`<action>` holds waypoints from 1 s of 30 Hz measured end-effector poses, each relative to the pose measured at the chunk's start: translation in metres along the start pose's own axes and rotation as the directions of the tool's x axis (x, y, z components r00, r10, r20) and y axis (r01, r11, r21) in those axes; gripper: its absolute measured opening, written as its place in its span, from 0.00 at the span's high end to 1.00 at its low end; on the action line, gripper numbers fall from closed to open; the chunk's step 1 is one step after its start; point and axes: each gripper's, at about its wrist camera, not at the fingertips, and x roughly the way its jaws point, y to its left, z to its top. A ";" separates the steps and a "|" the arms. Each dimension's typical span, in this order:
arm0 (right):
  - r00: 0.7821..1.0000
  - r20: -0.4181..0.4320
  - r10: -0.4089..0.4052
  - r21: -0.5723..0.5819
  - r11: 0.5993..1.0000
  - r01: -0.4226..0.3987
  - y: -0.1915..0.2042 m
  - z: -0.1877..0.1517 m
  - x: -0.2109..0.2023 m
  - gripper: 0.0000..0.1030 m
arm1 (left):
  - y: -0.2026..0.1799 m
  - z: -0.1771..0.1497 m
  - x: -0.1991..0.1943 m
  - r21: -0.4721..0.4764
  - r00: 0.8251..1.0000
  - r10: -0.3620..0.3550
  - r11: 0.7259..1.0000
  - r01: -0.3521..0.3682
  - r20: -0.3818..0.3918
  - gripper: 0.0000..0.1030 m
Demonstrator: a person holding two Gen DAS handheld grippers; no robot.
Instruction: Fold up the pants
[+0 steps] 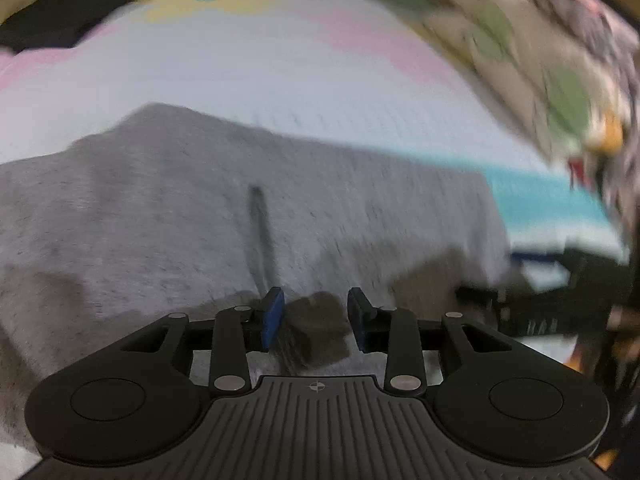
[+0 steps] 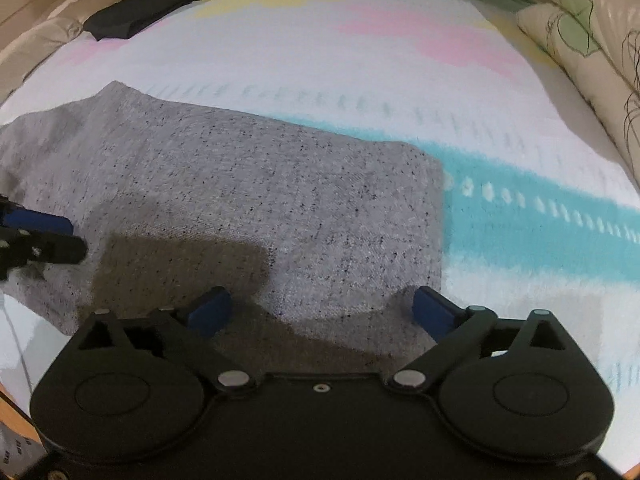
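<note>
Bedspread (image 2: pixel 360 60) bears pants (image 2: pixel 240 184) (folded) beneath spread fingers (image 2: pixel 210 312).

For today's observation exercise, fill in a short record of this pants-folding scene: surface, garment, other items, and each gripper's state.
surface: pastel patterned bedspread
garment: grey pants, folded into a rough rectangle, lying flat
other items: folded black garment at far left; floral pillows at right
left gripper: jaws apart, dark shadow between, nothing gripped
right gripper: jaws wide, over near edge of pants, nothing gripped
</note>
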 end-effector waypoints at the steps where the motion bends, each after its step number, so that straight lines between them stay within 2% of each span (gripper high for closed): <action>1: 1.000 -0.005 0.006 0.005 1.000 -0.006 -0.002 0.001 0.001 0.04 | 0.006 0.002 -0.002 -0.033 1.000 -0.010 0.999 0.010 0.005 0.59; 3: 1.000 -0.012 0.016 0.020 1.000 -0.016 -0.005 -0.001 0.001 0.03 | 0.017 0.002 0.004 -0.097 0.999 -0.031 0.995 0.028 -0.033 0.43; 5: 1.000 -0.012 0.020 0.022 1.000 -0.020 -0.006 -0.003 0.001 0.03 | 0.028 -0.002 0.015 -0.168 0.994 -0.073 0.984 0.058 -0.085 0.43; 6: 1.000 -0.011 0.020 0.021 1.000 -0.020 -0.006 -0.003 0.001 0.02 | 0.029 -0.004 0.018 -0.183 0.992 -0.091 0.980 0.075 -0.083 0.37; 8: 1.000 -0.010 0.020 0.021 1.000 -0.020 -0.004 -0.003 0.002 0.02 | 0.023 -0.001 0.022 -0.145 0.993 -0.103 0.985 0.093 -0.062 0.32; 10: 1.000 -0.009 0.021 0.022 1.000 -0.021 -0.004 -0.003 0.002 0.01 | 0.016 0.005 0.029 -0.112 0.992 -0.116 0.988 0.109 -0.054 0.31; 13: 1.000 -0.009 0.020 0.028 0.999 -0.020 -0.004 -0.003 0.003 0.01 | 0.009 0.013 0.038 -0.129 0.986 -0.160 0.980 0.154 -0.037 0.31; 16: 1.000 -0.005 0.018 0.029 0.999 -0.018 -0.003 -0.003 0.003 0.01 | 0.001 0.015 0.041 -0.110 0.989 -0.142 0.985 0.136 -0.047 0.33; 17: 1.000 -0.004 0.018 0.028 0.999 -0.018 -0.004 -0.003 0.002 0.01 | 0.000 0.015 0.042 -0.113 0.992 -0.122 0.987 0.116 -0.046 0.40; 18: 1.000 -0.003 0.020 0.027 0.999 -0.020 -0.004 -0.003 0.002 0.01 | -0.001 0.013 0.041 -0.119 0.995 -0.096 0.989 0.090 -0.041 0.55; 20: 1.000 -0.003 0.023 0.027 0.999 -0.023 -0.005 -0.003 0.003 0.01 | 0.000 0.012 0.040 -0.119 0.998 -0.046 0.992 0.040 -0.049 0.67; 22: 1.000 -0.004 0.025 0.025 0.999 -0.025 -0.005 -0.003 0.002 0.01 | -0.001 0.011 0.038 -0.096 0.998 -0.047 0.994 0.043 -0.045 0.83; 24: 1.000 -0.004 0.024 0.021 0.999 -0.024 -0.005 -0.003 0.001 0.01 | -0.002 0.007 0.031 -0.093 0.998 -0.057 0.994 0.056 -0.005 0.86; 26: 1.000 0.001 0.024 0.022 0.999 -0.024 -0.004 -0.003 0.000 0.01 | -0.009 0.005 0.019 -0.047 0.999 -0.027 0.998 0.029 0.045 0.87; 30: 0.999 0.044 0.025 0.016 1.000 -0.026 -0.007 0.000 -0.012 0.05 | -0.010 0.006 -0.021 0.006 0.983 -0.049 0.999 0.049 0.179 0.87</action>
